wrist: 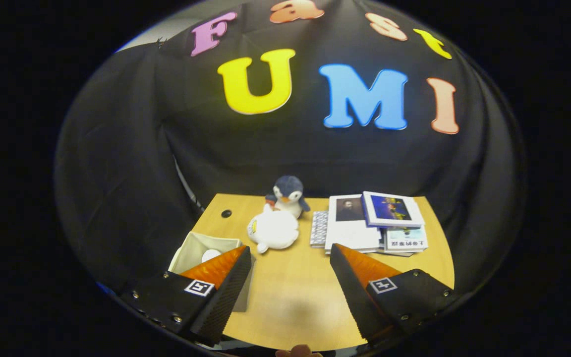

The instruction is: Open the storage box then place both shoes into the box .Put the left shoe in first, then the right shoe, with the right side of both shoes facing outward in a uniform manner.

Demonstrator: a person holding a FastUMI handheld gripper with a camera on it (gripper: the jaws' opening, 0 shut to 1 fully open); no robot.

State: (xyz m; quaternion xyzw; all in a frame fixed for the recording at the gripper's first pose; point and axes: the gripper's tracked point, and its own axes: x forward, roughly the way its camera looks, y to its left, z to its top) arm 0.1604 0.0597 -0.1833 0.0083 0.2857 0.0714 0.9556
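A pale fabric storage box [197,246] stands on the wooden table [293,297], just beyond my left finger, which hides its near corner. Its top looks open, and a small white round thing [210,255] lies inside. My gripper [290,248] hovers above the table's near half, open wide, with nothing between its fingers, only bare tabletop below the gap.
Ahead of the fingers lie a white plush toy [272,230] and, behind it, a penguin plush [288,195]. A stack of books [374,223] fills the far right of the table. A cable hole [226,213] sits near the far left corner. Black cloth walls surround the table.
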